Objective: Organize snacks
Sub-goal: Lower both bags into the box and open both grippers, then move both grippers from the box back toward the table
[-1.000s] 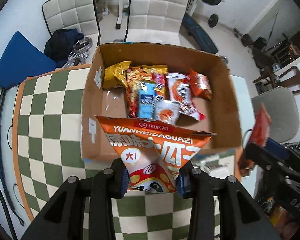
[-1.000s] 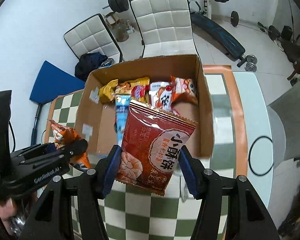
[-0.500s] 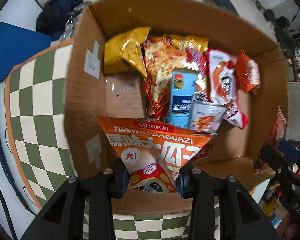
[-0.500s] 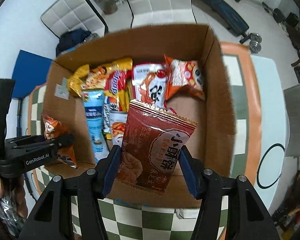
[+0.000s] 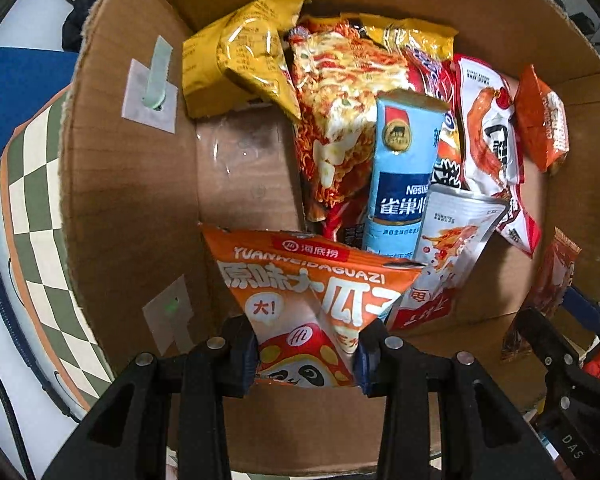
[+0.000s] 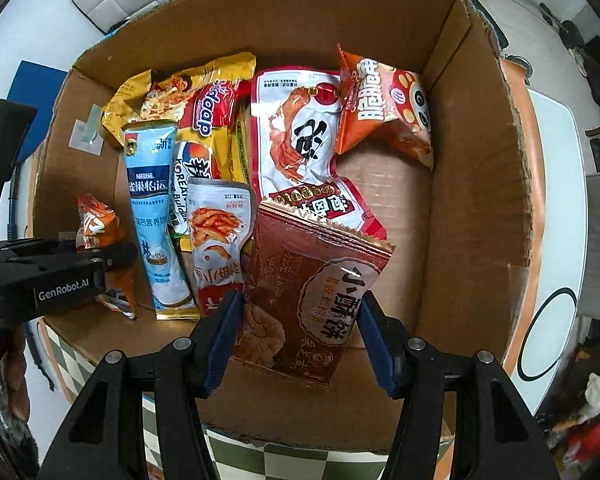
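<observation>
Cardboard box [image 6: 480,168]: already held a row of snacks along its far side, among them a yellow bag [image 5: 236,64], a light-blue Nestle pack [image 5: 404,172] and a white-red pouch [image 6: 300,136]. Left gripper [image 5: 306,348] was clamped on an orange sunflower-seed bag [image 5: 312,284] and right gripper [image 6: 298,336] on a dark-red biscuit pack [image 6: 312,292], both held over the box's near, bare floor. Remaining, by judgement: release these two; snacks outside the box could not be told.

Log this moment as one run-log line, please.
left gripper: shut on orange seed packet | right gripper: shut on red biscuit packet | both over cardboard box
</observation>
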`<state>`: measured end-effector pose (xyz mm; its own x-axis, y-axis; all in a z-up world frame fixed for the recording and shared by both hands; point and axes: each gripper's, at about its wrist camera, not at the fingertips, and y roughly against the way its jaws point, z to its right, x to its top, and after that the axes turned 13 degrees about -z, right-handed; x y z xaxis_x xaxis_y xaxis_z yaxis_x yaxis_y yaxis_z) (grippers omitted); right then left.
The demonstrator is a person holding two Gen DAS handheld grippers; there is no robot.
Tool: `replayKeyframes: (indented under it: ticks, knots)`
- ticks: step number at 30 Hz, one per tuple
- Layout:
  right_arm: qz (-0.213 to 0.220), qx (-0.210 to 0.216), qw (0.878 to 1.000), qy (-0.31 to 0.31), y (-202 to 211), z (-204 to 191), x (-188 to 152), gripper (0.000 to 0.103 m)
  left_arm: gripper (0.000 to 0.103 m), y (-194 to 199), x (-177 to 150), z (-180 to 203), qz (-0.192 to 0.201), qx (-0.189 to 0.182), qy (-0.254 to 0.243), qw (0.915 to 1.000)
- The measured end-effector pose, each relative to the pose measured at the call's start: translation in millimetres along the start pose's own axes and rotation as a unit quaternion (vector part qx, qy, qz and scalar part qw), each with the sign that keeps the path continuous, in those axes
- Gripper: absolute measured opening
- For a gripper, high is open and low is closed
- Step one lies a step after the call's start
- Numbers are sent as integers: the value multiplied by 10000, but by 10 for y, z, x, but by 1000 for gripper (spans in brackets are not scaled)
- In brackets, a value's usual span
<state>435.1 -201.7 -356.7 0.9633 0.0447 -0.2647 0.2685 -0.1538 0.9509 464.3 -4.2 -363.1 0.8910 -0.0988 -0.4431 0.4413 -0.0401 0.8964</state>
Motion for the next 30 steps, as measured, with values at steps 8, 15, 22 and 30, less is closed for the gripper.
replayKeyframes:
  ticks: [8, 15, 22, 30]
  knots:
    - [-280, 47, 9996, -21, -31, -38, 46, 66, 63, 99, 21, -1, 97, -87, 68, 9999]
    - [-182, -42, 9998, -91, 107, -100, 70, 93, 94, 385, -77, -40, 426, -293, 131, 9986]
    - [202, 27, 9997, -129, 368, -170, -44, 98, 98, 643, -345, 20, 871, -372, 104, 9954]
    - [694, -69, 9973, -213, 679, -131, -420, 99, 98, 852, -784, 32, 1409, -346, 118, 9893]
